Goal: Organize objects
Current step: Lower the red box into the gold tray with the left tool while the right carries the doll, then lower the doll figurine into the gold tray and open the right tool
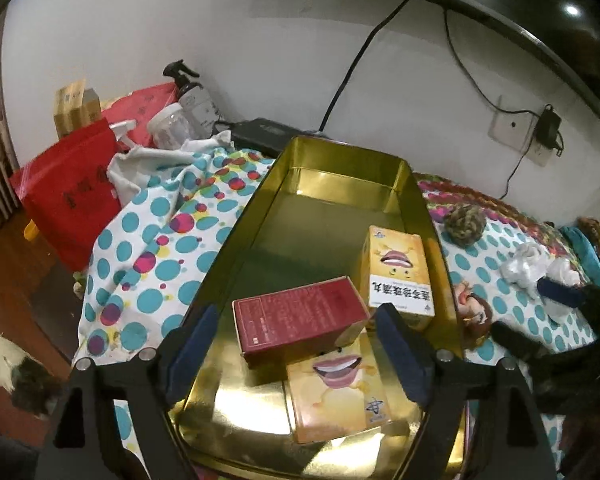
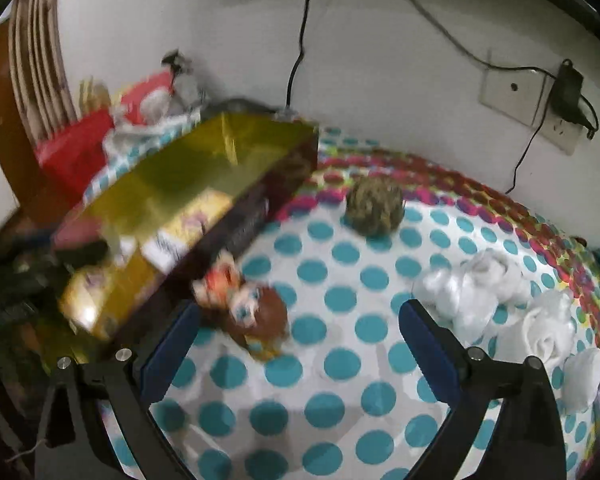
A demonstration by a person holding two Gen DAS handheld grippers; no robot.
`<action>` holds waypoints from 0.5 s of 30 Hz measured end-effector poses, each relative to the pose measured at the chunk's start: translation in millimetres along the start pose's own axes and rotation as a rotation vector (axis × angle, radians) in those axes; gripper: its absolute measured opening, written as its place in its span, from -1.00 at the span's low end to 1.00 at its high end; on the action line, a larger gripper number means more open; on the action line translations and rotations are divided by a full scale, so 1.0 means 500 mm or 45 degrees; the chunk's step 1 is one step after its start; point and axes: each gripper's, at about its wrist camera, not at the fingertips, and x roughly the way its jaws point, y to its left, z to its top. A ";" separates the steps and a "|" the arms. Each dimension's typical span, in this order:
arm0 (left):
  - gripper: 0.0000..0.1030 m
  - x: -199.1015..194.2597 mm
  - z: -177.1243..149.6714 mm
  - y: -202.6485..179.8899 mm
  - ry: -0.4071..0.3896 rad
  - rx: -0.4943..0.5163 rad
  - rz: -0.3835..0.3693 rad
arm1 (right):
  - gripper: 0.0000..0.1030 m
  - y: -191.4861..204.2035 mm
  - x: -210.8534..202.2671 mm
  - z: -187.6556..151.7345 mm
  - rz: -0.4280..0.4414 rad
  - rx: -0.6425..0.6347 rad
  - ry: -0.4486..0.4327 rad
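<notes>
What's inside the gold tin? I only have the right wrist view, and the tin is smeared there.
Observer: Three boxes lie in the gold tin: a red box and two yellow ones with lips printed on them.
Operator: How do they lie?
Observer: The near yellow box lies flat with the red box's corner resting on it. The far yellow box sits against the tin's right wall.
Operator: And the left tongs?
Observer: The left tongs are open, one finger on either side of the red box, and the pads do not press on it.
</notes>
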 end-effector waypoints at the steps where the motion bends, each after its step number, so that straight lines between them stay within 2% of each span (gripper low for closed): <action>1: 0.62 -0.008 0.001 -0.001 -0.023 0.001 -0.004 | 0.94 0.009 0.008 -0.007 -0.001 -0.039 0.009; 6: 0.63 -0.035 0.008 -0.005 -0.081 0.000 -0.004 | 0.89 0.044 0.046 -0.002 0.056 -0.168 0.051; 7: 0.63 -0.035 0.008 -0.005 -0.085 0.004 -0.001 | 0.67 0.050 0.058 0.001 0.074 -0.192 0.070; 8: 0.63 -0.031 0.007 -0.006 -0.076 0.008 -0.003 | 0.58 0.054 0.070 0.004 0.109 -0.213 0.084; 9: 0.63 -0.025 0.005 -0.006 -0.058 0.009 -0.015 | 0.40 0.056 0.077 0.006 0.132 -0.218 0.094; 10: 0.63 -0.020 0.003 -0.006 -0.041 0.006 -0.031 | 0.28 0.056 0.089 0.010 0.150 -0.217 0.115; 11: 0.63 -0.014 0.000 -0.006 -0.030 -0.001 -0.040 | 0.25 0.056 0.093 0.011 0.148 -0.211 0.124; 12: 0.63 -0.011 -0.002 -0.007 -0.024 -0.002 -0.043 | 0.06 0.052 0.095 0.012 0.150 -0.200 0.130; 13: 0.63 -0.008 -0.003 -0.008 -0.017 -0.003 -0.048 | -0.22 0.044 0.099 0.011 0.095 -0.207 0.141; 15: 0.63 -0.007 -0.004 -0.011 -0.019 -0.003 -0.051 | -0.23 0.027 0.093 0.005 0.110 -0.169 0.137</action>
